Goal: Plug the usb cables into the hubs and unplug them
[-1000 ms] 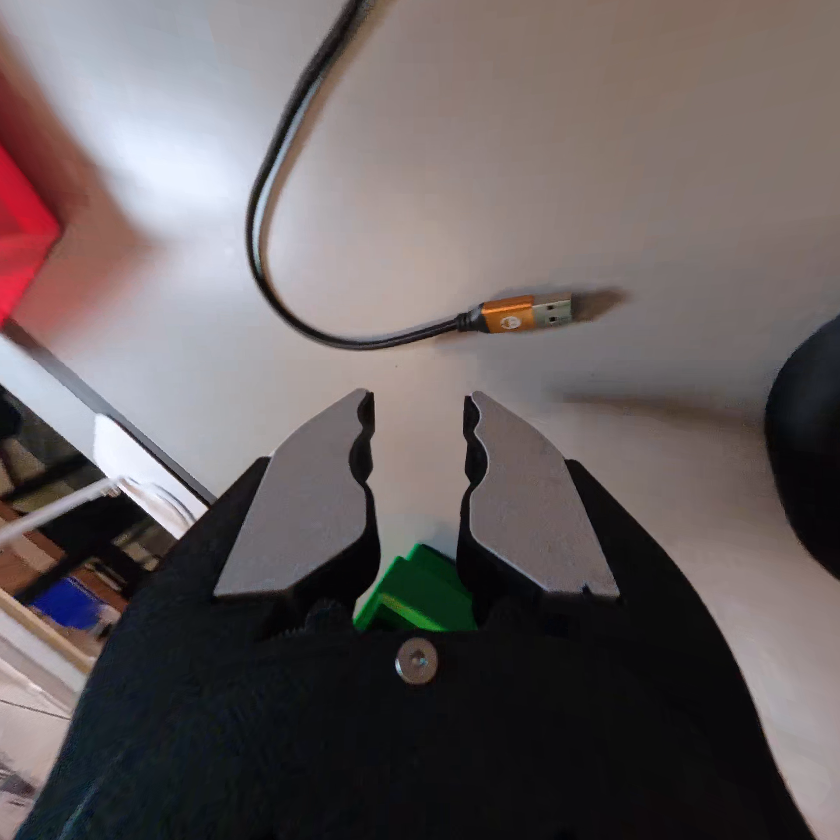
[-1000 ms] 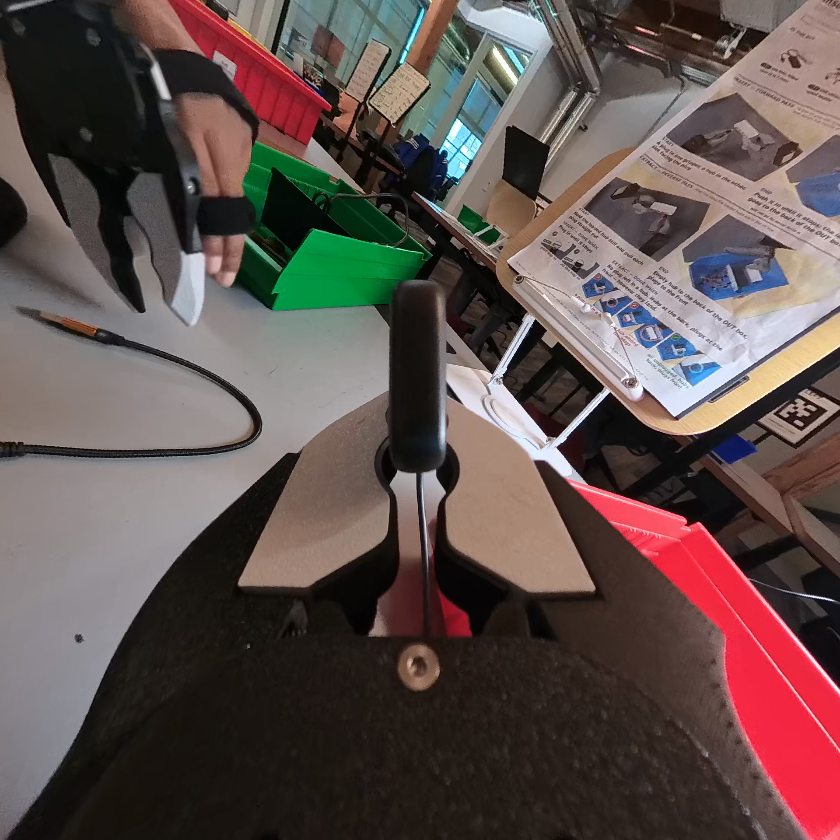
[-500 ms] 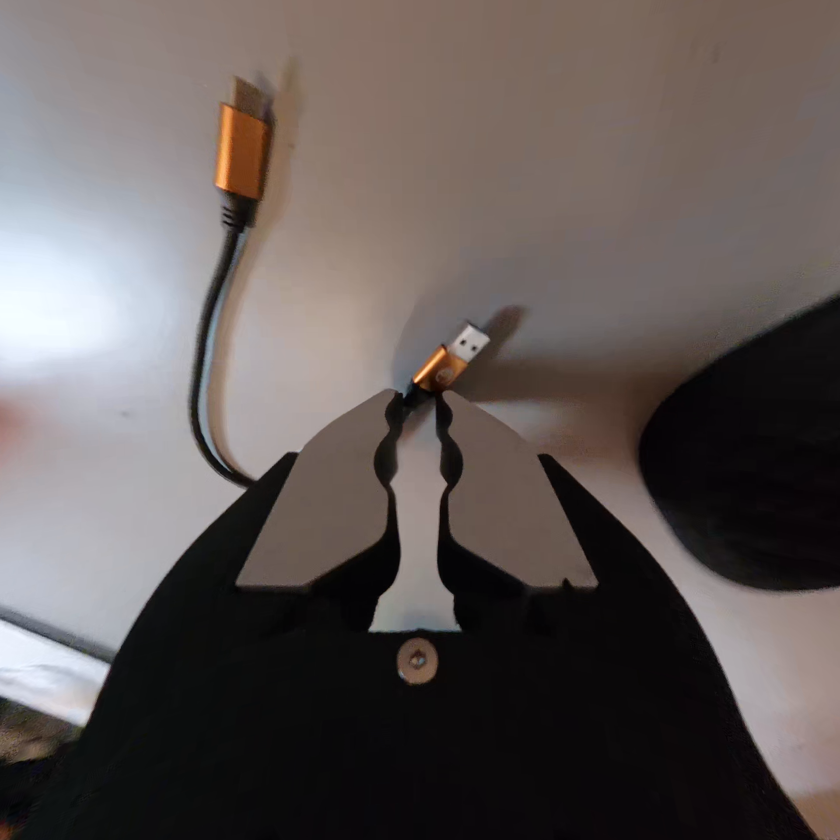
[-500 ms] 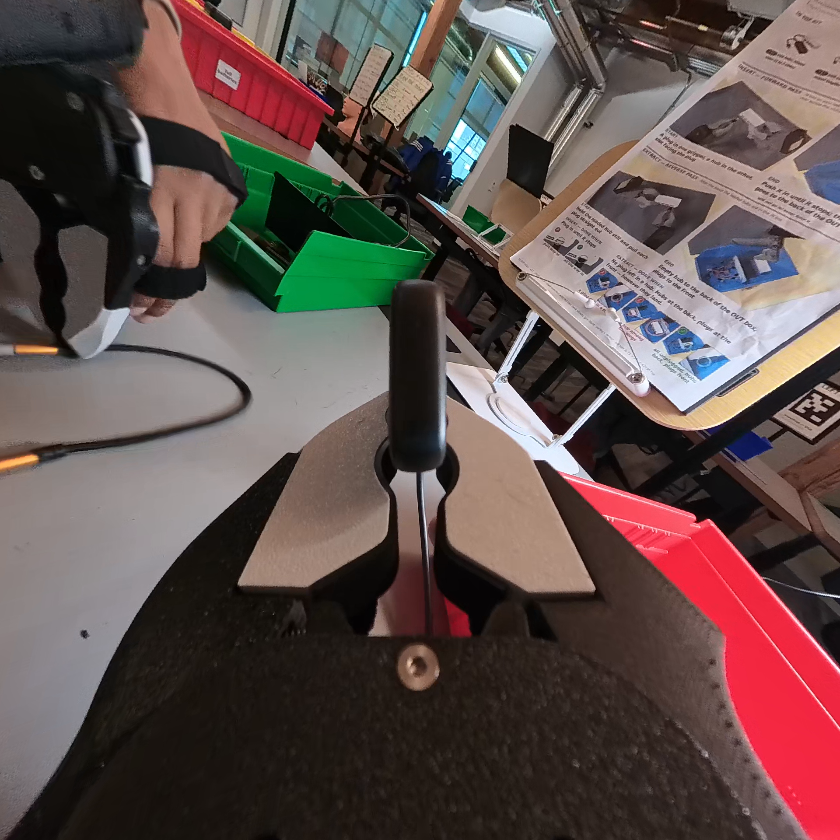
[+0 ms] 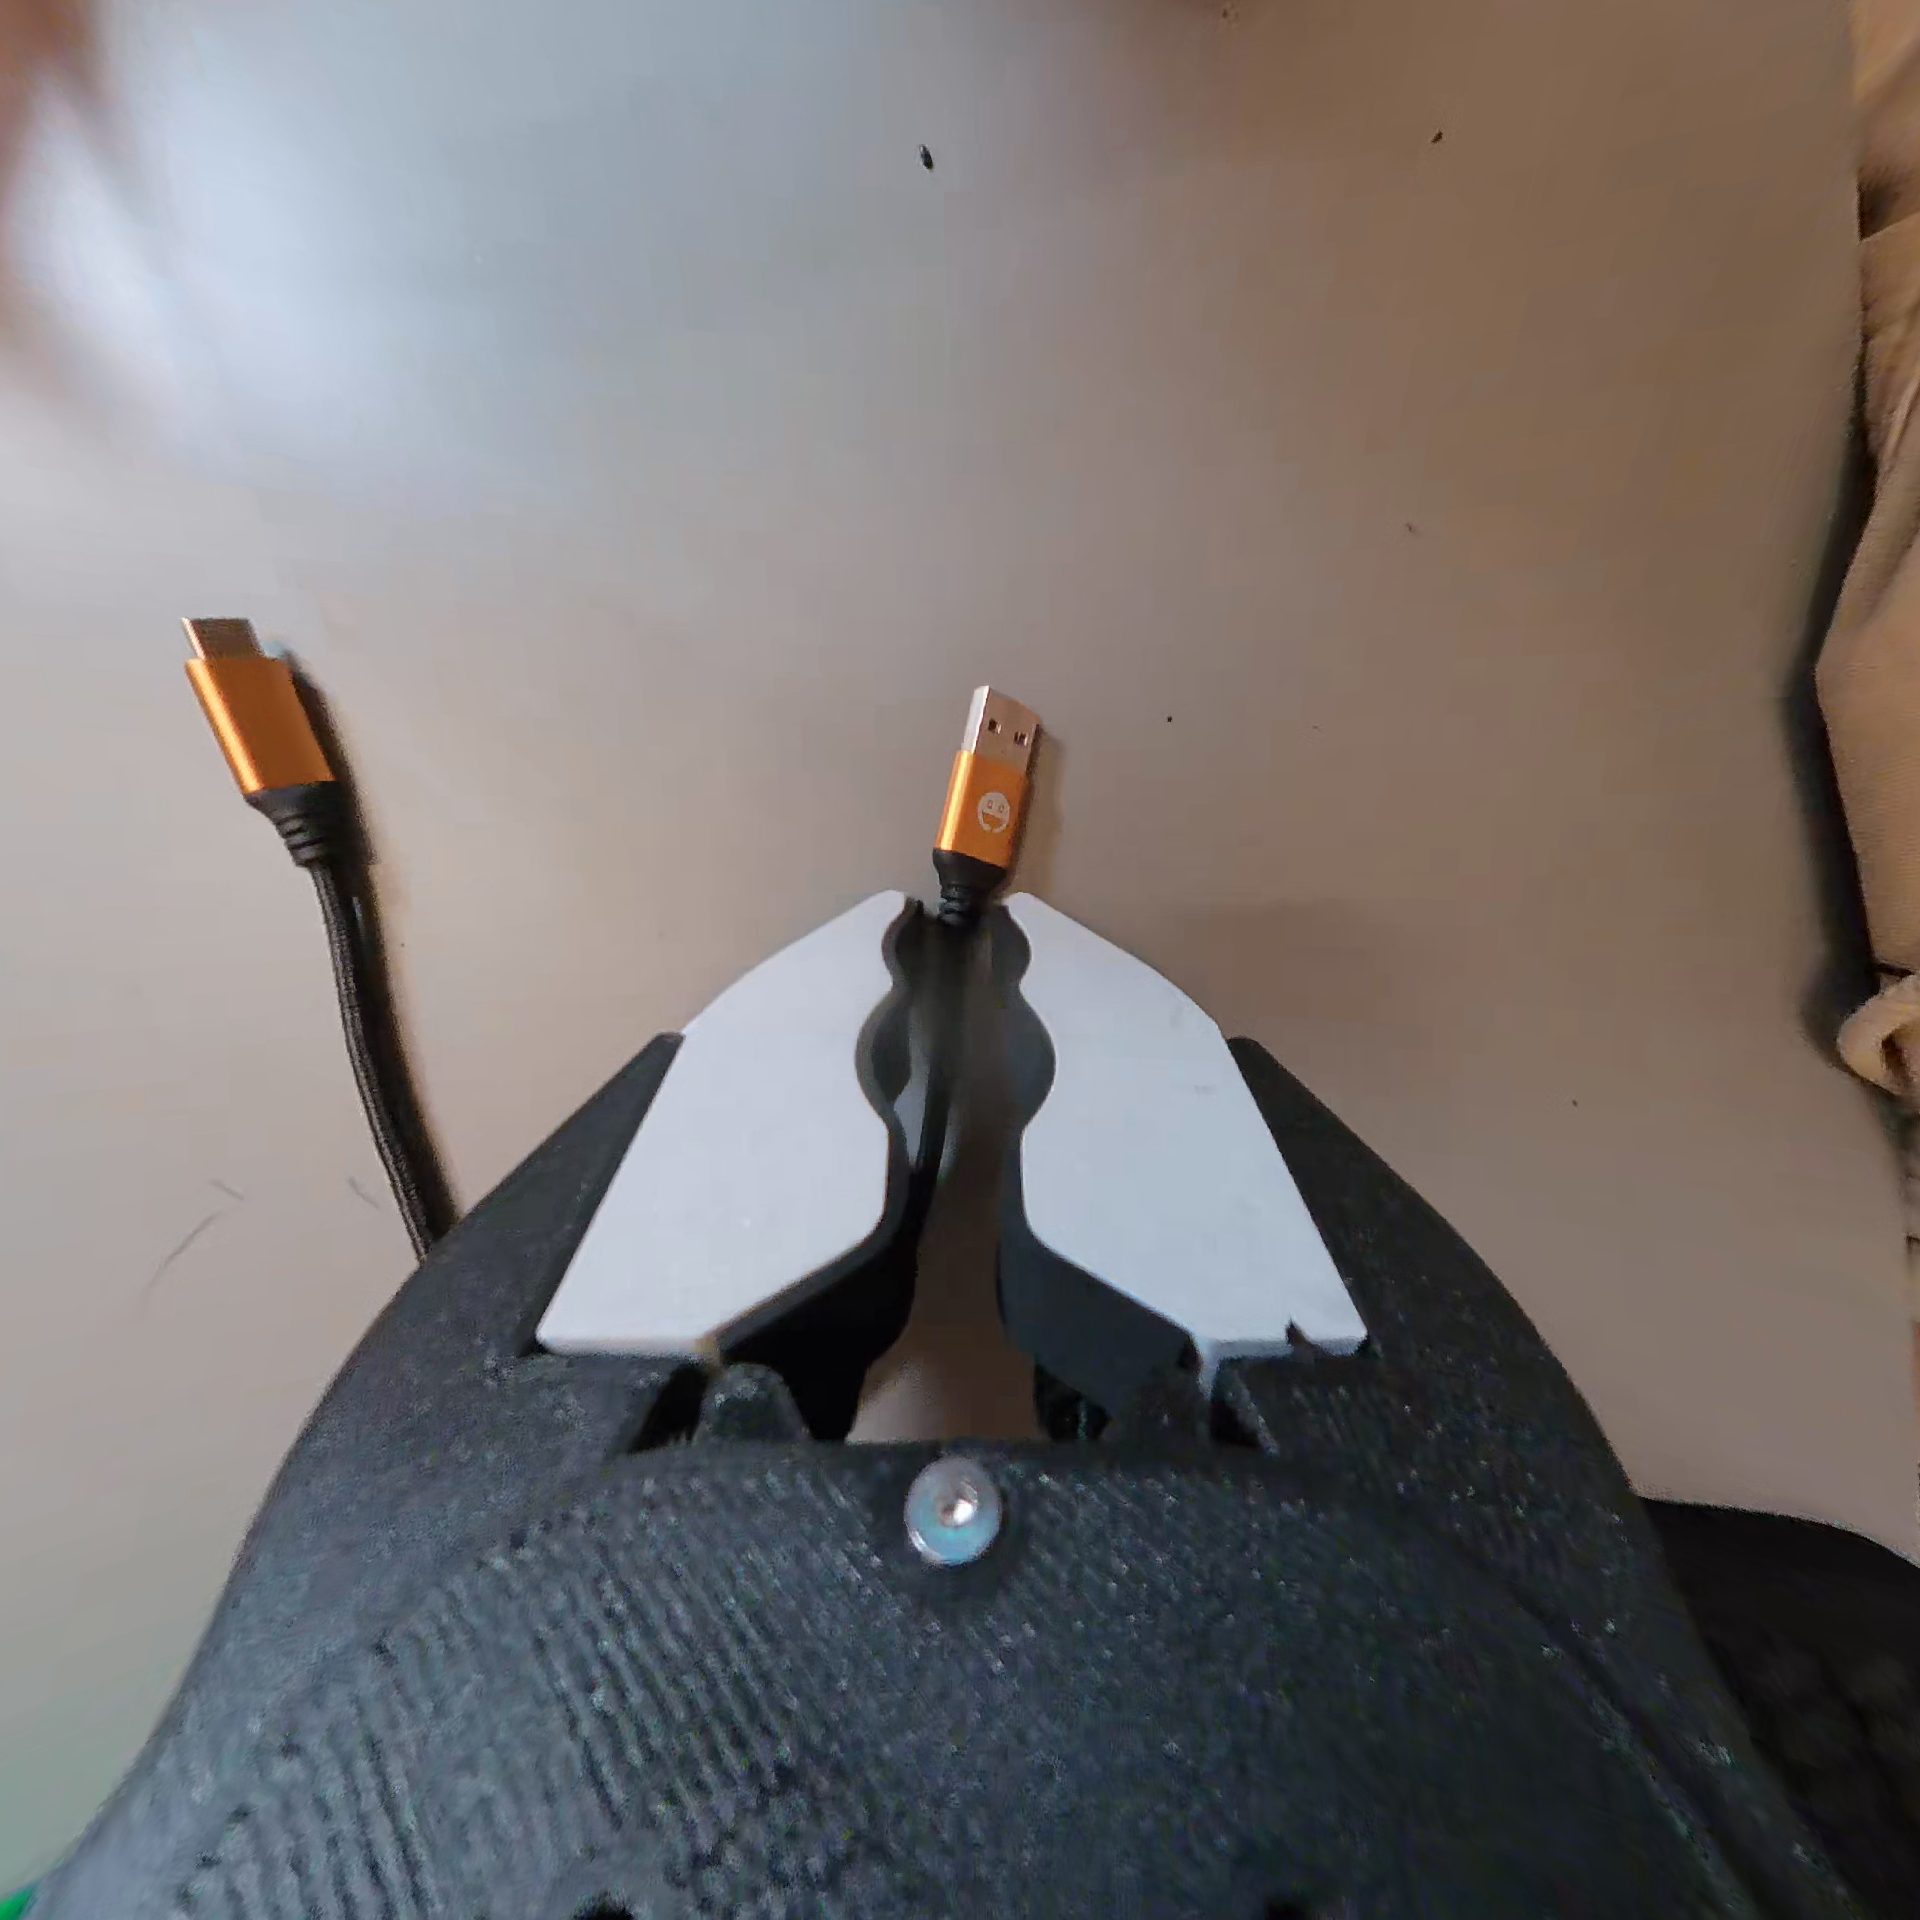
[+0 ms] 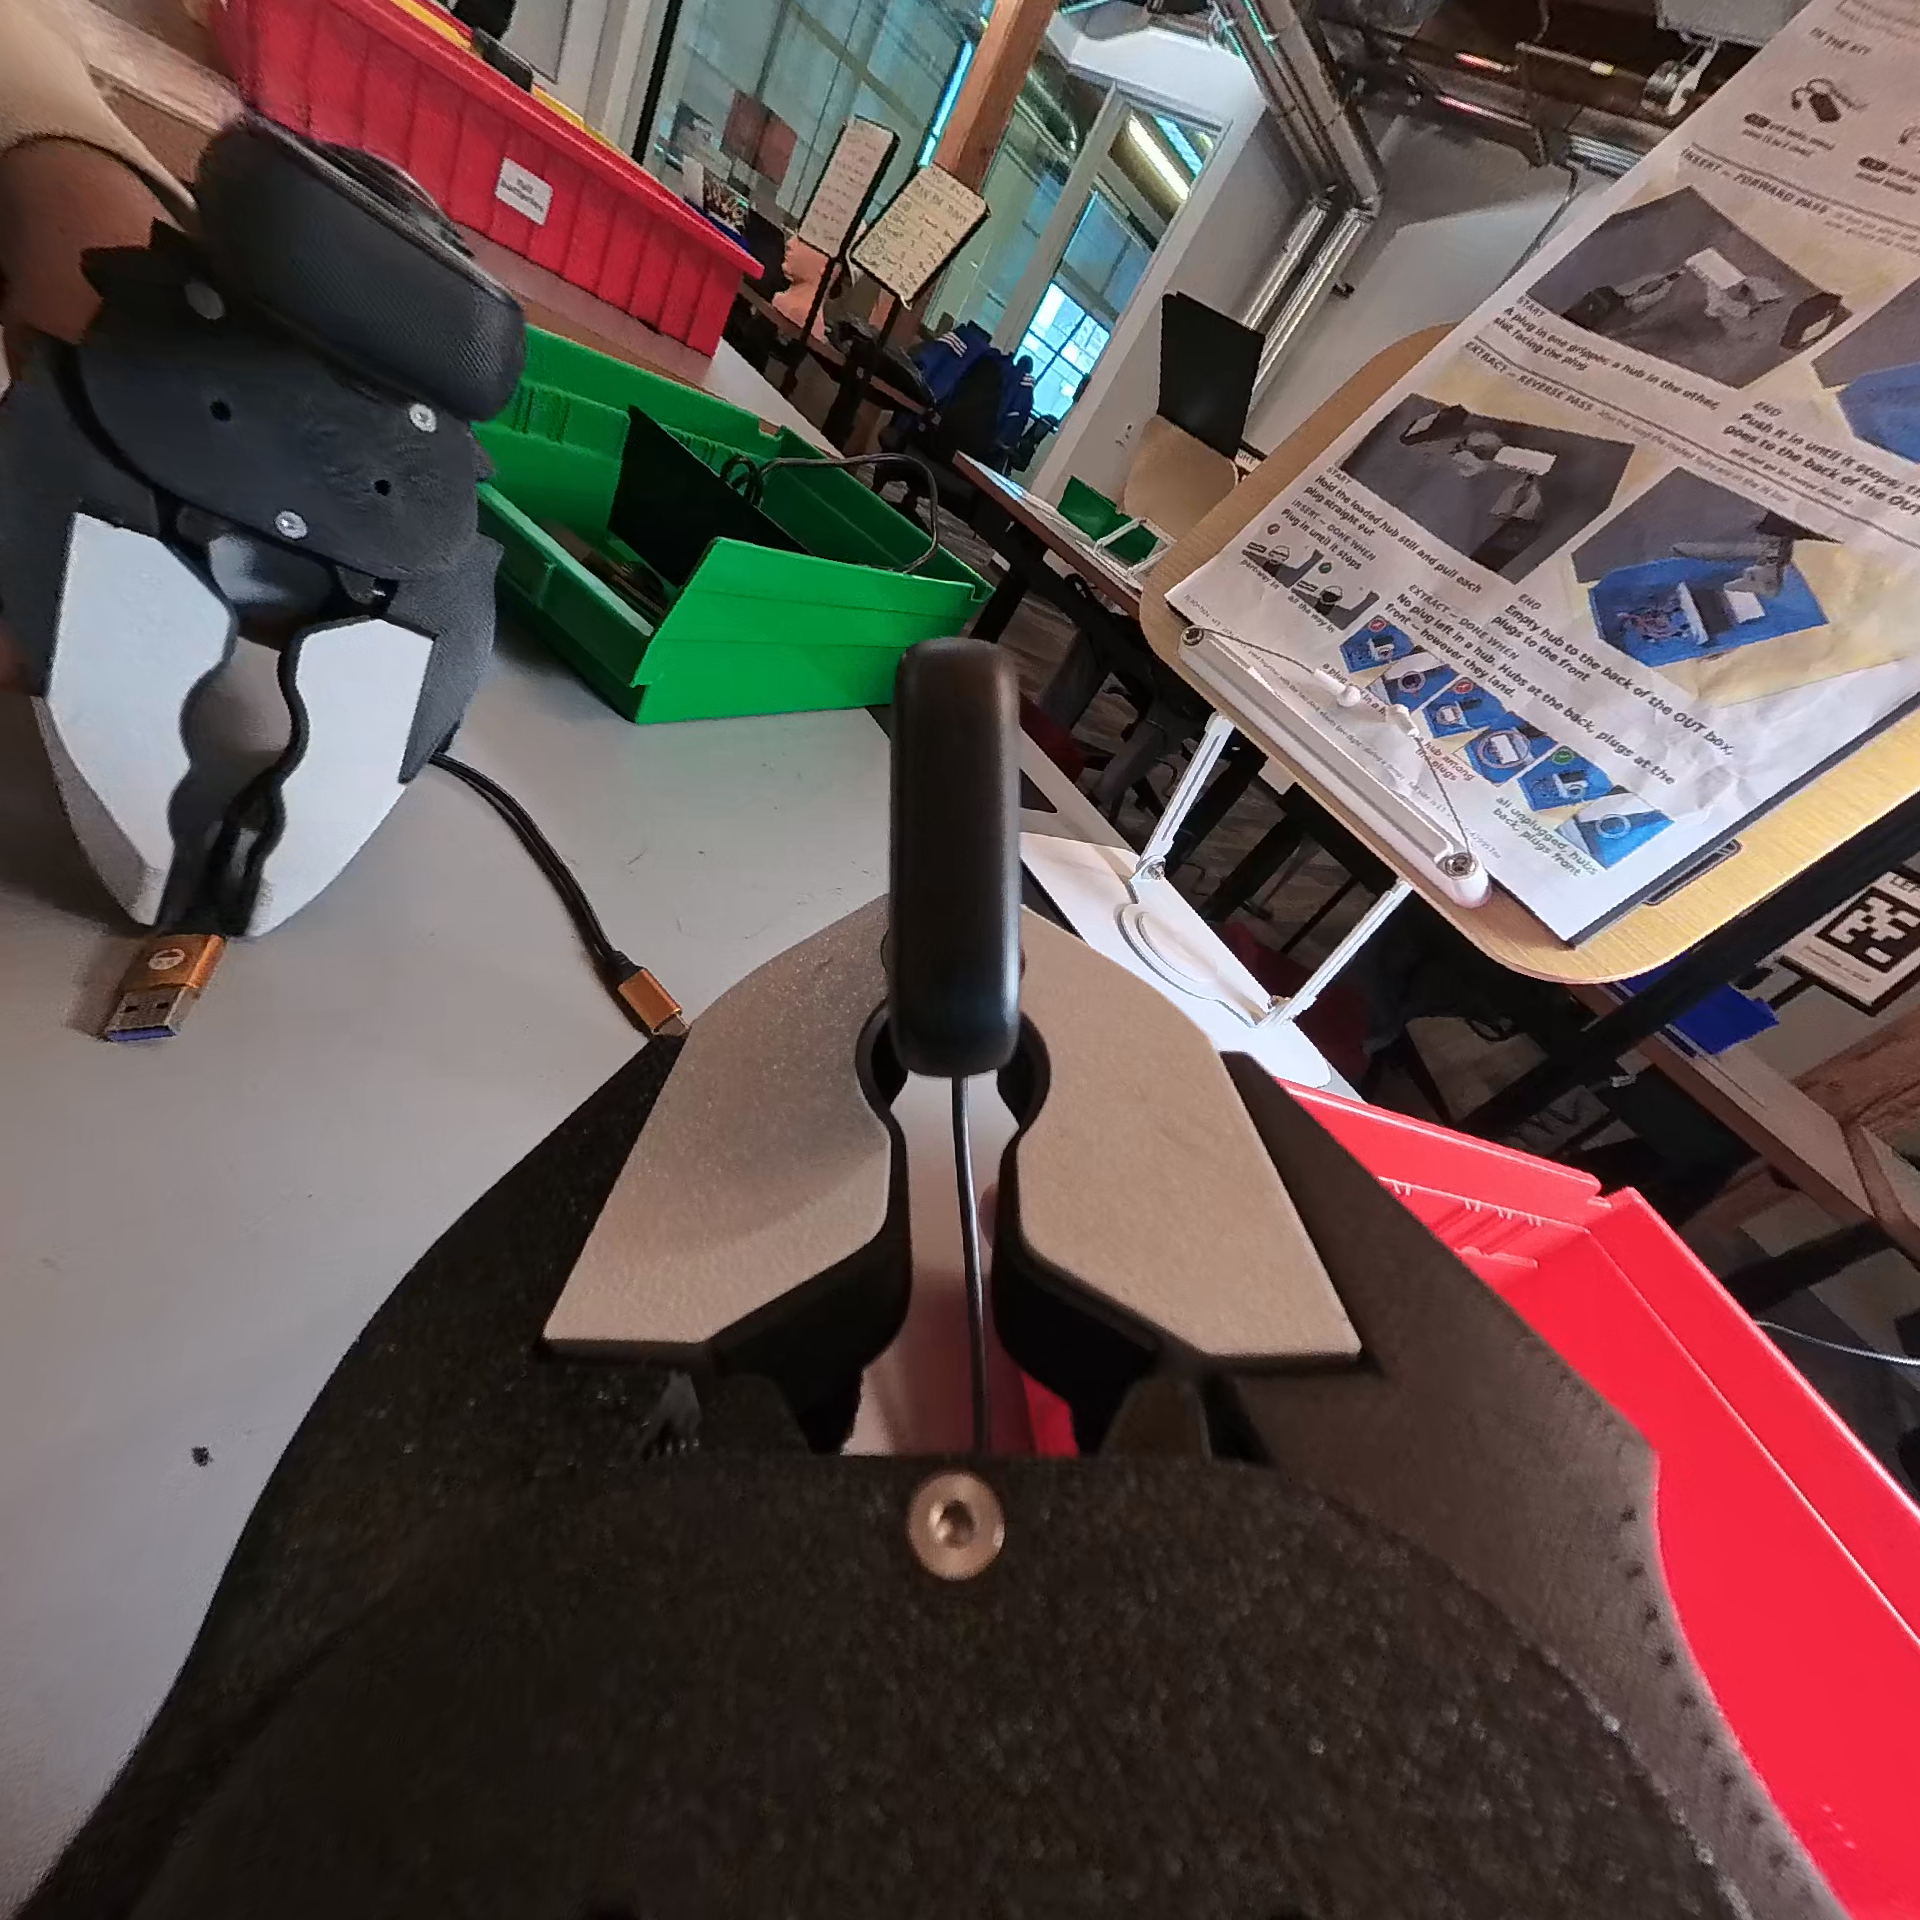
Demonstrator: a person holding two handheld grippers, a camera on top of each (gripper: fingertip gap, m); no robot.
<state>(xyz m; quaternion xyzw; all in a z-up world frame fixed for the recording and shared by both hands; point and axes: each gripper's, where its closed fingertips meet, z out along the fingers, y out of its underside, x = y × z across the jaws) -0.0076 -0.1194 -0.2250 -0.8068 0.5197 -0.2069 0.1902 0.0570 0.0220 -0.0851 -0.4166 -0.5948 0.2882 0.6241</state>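
Note:
My left gripper (image 5: pixel 958 902) is shut on the black braided cable just behind its orange USB-A plug (image 5: pixel 987 795), which sticks out past the fingertips over the grey table. The cable's other end, an orange plug with a smaller tip (image 5: pixel 255 717), lies on the table to the left. My right gripper (image 6: pixel 954 1023) is shut on a slim black USB hub (image 6: pixel 956 852), held upright with its thin cable running back between the fingers. In the right wrist view the left gripper (image 6: pixel 213 914) stands tip-down on the table with the USB-A plug (image 6: pixel 161 982) at its tips and the other plug (image 6: pixel 646 997) nearby.
A green bin (image 6: pixel 727 582) with cables sits at the table's far side, a red bin (image 6: pixel 488 177) behind it. Another red bin (image 6: pixel 1683 1475) is at my right. An instruction sheet on a tilted board (image 6: pixel 1558 561) stands right. Beige cloth (image 5: pixel 1881 582) edges the left view.
My left gripper came down onto the cable, shut on it behind the USB-A plug, and turned so the plug points forward. My right gripper kept holding the hub, nearly still.

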